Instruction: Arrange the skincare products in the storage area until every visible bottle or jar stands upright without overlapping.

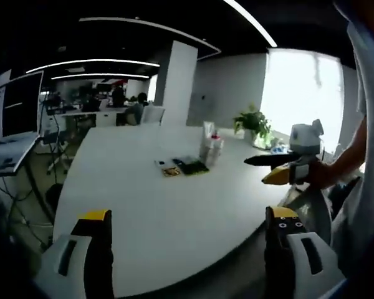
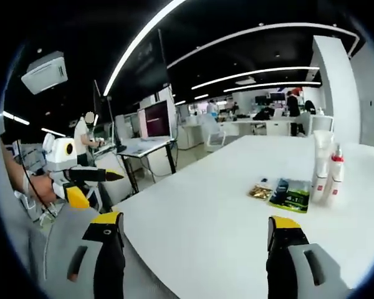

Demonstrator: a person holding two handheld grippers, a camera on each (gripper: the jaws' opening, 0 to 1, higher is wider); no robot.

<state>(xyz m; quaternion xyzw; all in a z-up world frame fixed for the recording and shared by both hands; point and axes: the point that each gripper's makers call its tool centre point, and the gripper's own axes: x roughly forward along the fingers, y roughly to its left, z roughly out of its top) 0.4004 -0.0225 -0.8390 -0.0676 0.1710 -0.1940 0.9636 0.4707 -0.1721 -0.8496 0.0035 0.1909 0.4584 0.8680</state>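
Several white skincare bottles (image 1: 210, 147) stand upright in a tight cluster on the far part of a big white table (image 1: 143, 205); one has a red cap. In the right gripper view the same bottles (image 2: 326, 171) stand at the right. My left gripper (image 1: 190, 233) is open over the table's near edge, far from the bottles. My right gripper (image 2: 196, 240) is open too, nothing between its jaws. Each gripper also appears in the other's view: the right gripper (image 1: 285, 167) held by a hand, the left gripper (image 2: 87, 177) at the left edge.
Flat sachets lie beside the bottles: a dark green packet (image 1: 191, 166) and a small gold one (image 1: 170, 170), seen again as the green packet (image 2: 289, 193) and the gold one (image 2: 260, 190). A potted plant (image 1: 254, 124) stands behind. Desks, monitors and people fill the office beyond.
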